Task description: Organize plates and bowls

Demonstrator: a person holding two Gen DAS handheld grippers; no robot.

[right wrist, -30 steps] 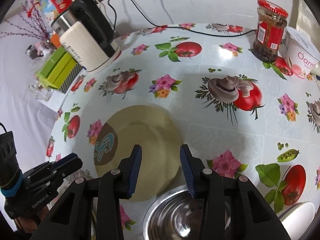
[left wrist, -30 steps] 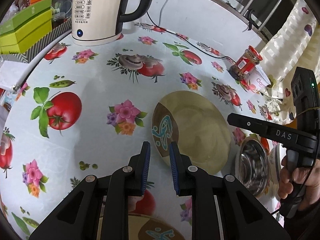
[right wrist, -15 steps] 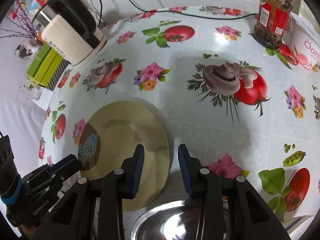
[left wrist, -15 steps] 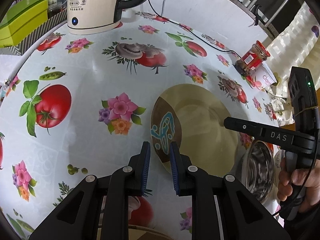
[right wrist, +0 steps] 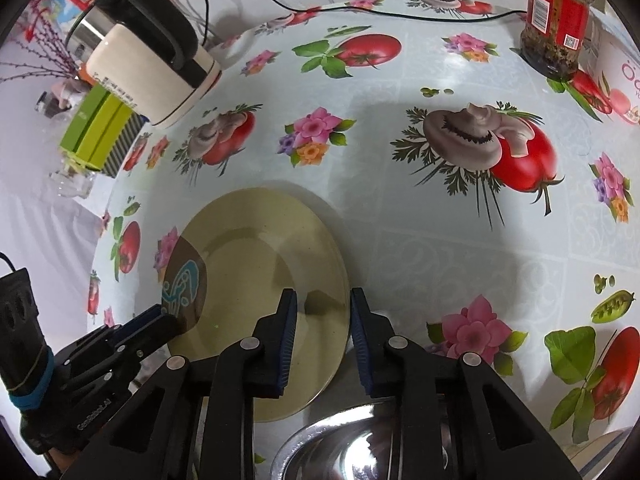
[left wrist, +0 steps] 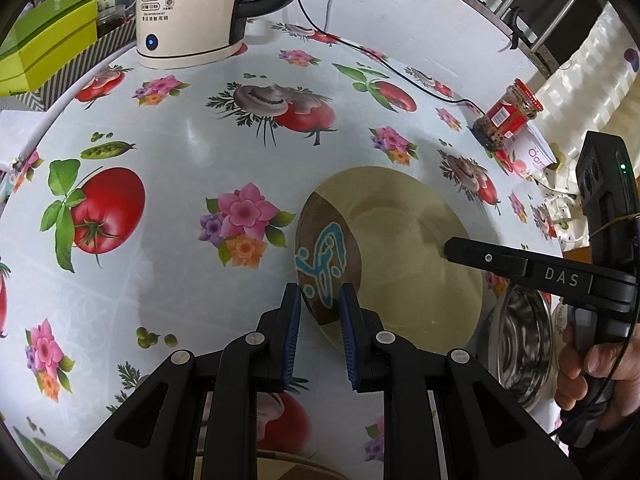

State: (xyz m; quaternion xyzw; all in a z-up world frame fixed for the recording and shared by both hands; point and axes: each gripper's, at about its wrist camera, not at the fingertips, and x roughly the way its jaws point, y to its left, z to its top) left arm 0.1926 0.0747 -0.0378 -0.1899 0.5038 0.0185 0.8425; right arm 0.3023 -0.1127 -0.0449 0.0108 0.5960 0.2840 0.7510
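Note:
An olive-yellow plate (left wrist: pixel 400 248) with a brown patch and blue motif lies flat on the flowered tablecloth. My left gripper (left wrist: pixel 320 304) is open and straddles the plate's patterned left rim, its pads clear of it. My right gripper (right wrist: pixel 322 304) straddles the opposite rim of the plate (right wrist: pixel 260 264). Its jaws are closing, with a gap still showing on both sides of the rim. A steel bowl (right wrist: pixel 360 444) sits just below the right gripper and shows again as the steel bowl (left wrist: pixel 520 344) in the left wrist view. The rim of a second plate (left wrist: pixel 280 470) shows under the left gripper.
A cream kettle (left wrist: pixel 188 12) and green boxes (left wrist: pixel 48 48) stand at the back left. Its black cable (left wrist: pixel 400 68) runs along the table's back. A red-labelled jar (left wrist: pixel 506 114) and a yogurt tub (left wrist: pixel 536 156) stand at the back right. A person's hand (left wrist: pixel 592 368) holds the right gripper.
The right gripper has sunk toward the plate and its jaws have narrowed around the rim. The left gripper has crept forward, so the patterned rim now lies between its fingers.

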